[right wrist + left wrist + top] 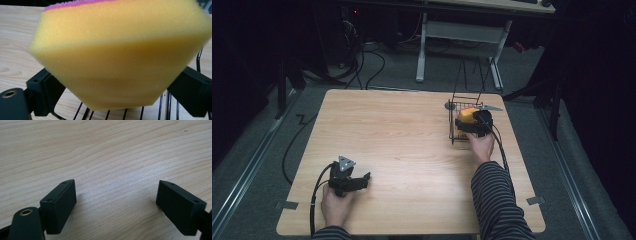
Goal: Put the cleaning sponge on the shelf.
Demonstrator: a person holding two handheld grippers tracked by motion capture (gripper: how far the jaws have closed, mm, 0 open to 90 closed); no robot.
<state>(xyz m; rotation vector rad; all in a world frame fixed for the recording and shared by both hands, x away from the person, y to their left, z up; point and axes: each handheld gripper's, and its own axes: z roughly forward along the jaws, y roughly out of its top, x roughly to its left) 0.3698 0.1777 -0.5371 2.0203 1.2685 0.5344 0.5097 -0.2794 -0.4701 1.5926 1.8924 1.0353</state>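
While clamping sponge [120, 57], right tool [120, 92] over basket [454, 131]

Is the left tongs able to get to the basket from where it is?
Probably yes. The left tongs sit open, with bare table between them and the basket. But the right tongs are already there, holding a sponge over it.

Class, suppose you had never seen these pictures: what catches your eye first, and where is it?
The yellow sponge with its pink top layer, clamped in the right gripper over the black wire basket at the table's far right. Next, the left gripper at the near left, jaws wide apart over the bare wooden table.
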